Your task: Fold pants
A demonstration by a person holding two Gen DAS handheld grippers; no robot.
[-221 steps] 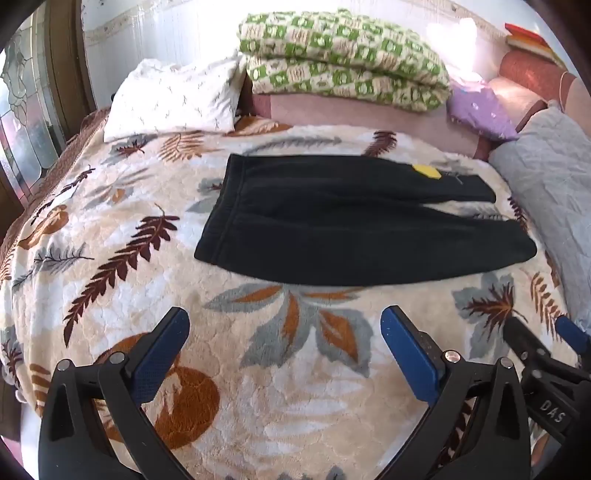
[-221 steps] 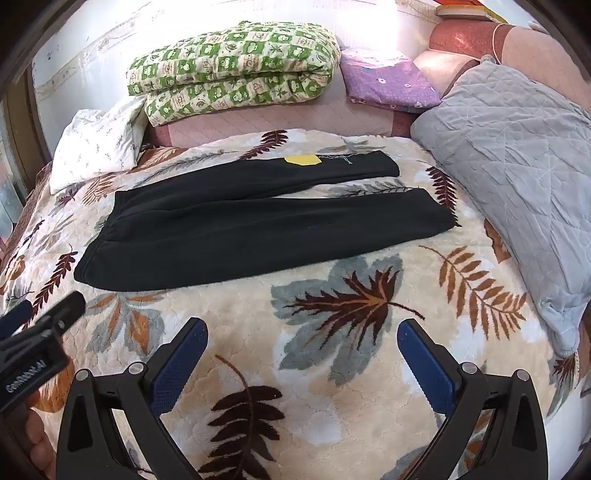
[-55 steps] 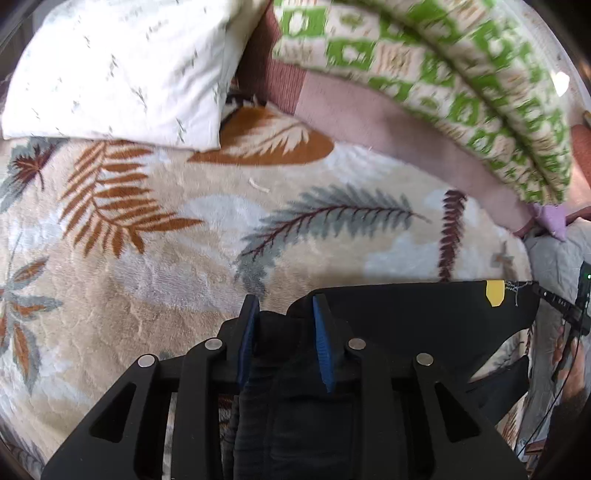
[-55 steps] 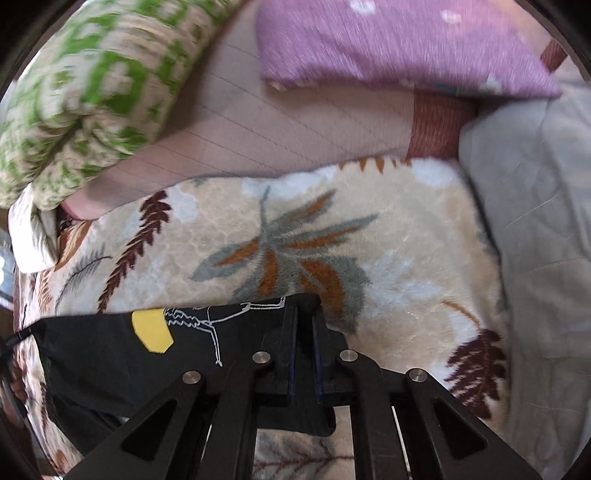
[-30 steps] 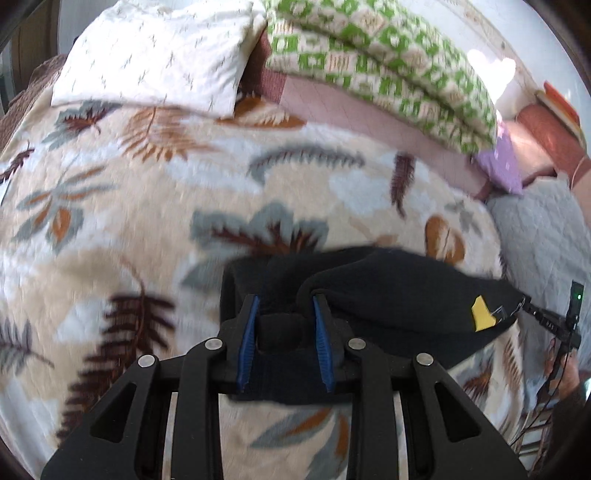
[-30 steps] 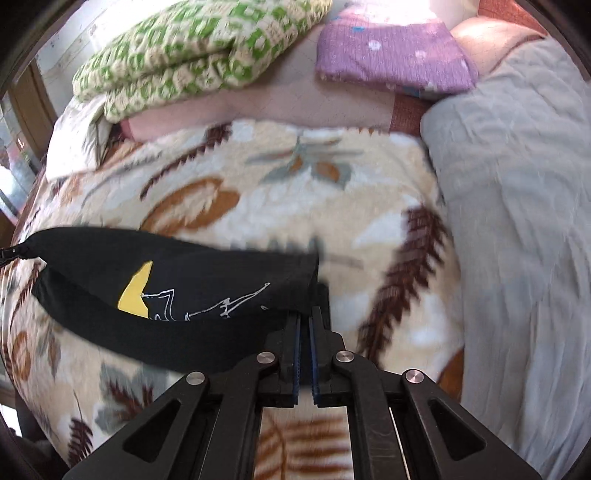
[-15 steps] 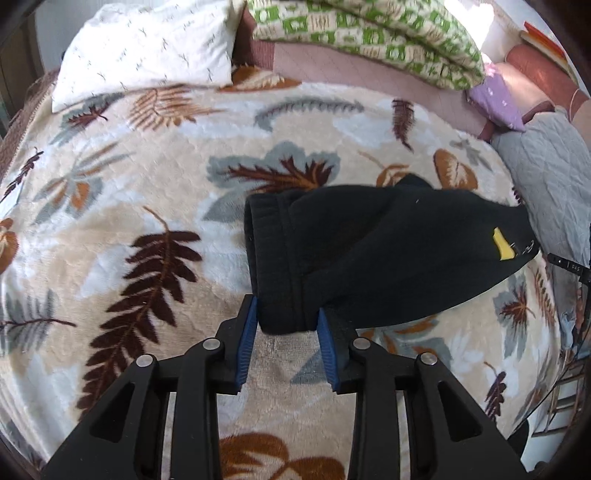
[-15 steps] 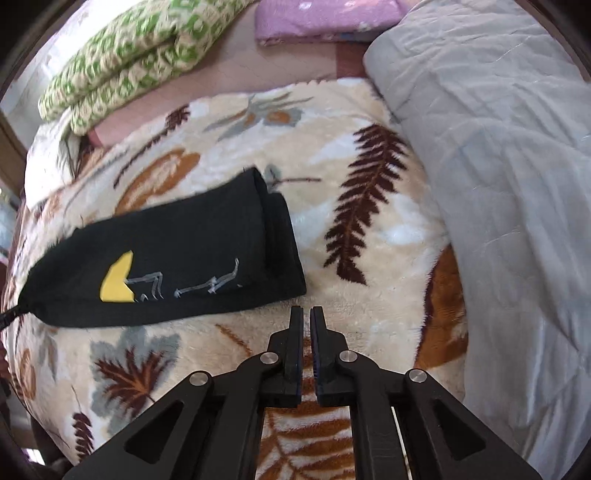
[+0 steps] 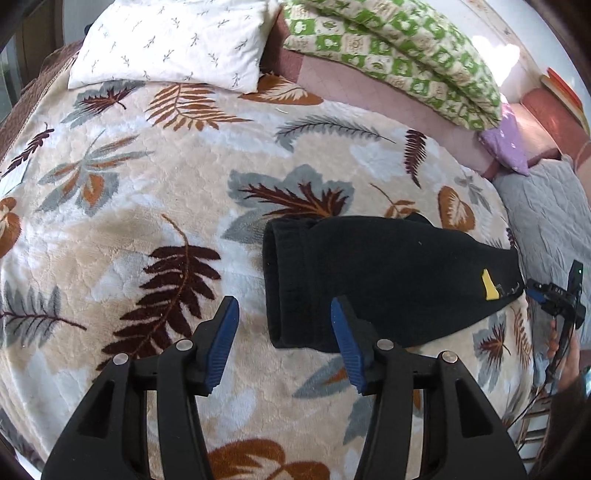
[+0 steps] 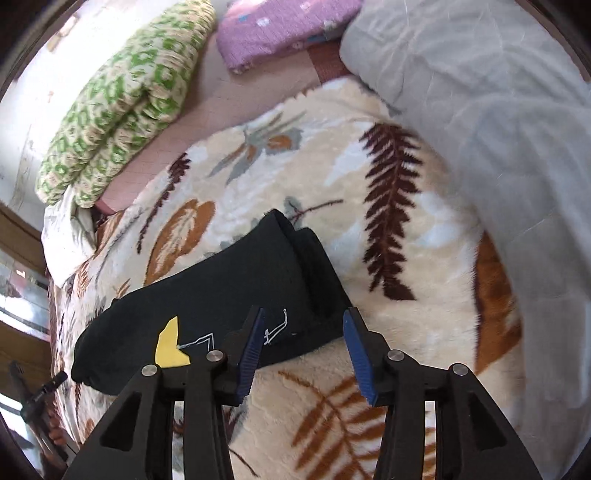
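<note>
One pair of black fleece pants [image 9: 388, 280], folded lengthwise into a long band, lies on the plush leaf-patterned blanket [image 9: 147, 206] of the bed. Left gripper [image 9: 282, 341]: jaws opening, released, ribbed blue pads flanking the thick waistband end without touching it. Right gripper [image 10: 301, 349]: jaws opening, released above the cuff end, near a yellow patch [image 10: 168, 350]. Beyond: one white pillow [image 9: 173, 40], one green checked quilt [image 9: 399, 48], one purple pillow [image 10: 284, 26], one grey quilt [image 10: 498, 122].
</note>
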